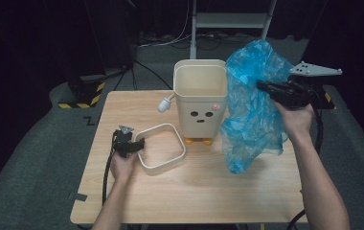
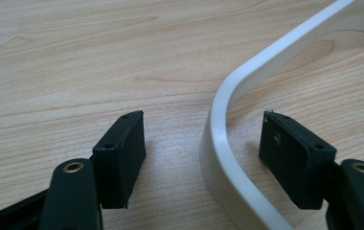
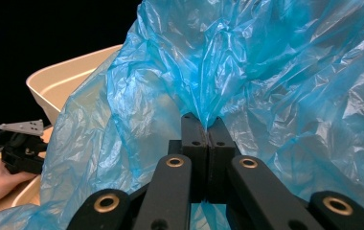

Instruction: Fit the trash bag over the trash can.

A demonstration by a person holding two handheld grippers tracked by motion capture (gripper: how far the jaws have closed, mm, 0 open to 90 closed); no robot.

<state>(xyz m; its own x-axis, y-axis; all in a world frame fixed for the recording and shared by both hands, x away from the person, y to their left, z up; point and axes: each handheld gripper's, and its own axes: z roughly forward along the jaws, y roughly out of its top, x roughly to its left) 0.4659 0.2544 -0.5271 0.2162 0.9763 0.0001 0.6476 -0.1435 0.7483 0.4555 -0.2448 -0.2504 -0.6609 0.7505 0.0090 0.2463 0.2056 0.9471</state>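
Two risks, biggest item first. Counter (image 1: 194,187): nothing pins the bin (image 1: 200,98) standing at its far middle, so a sideways drag from the bag could tip or slide it. Blue bag (image 1: 252,110) hangs beside the bin's right side, pinched high by the right tool (image 1: 262,86), jaws pressed together on a thin fold; film may tear or slip out, and its mouth isn't open. White ring frame (image 1: 161,146) lies flat left of the bin; left tool (image 2: 201,158) is spread astride its rim, not clamped, so closing off-centre could skid it away.
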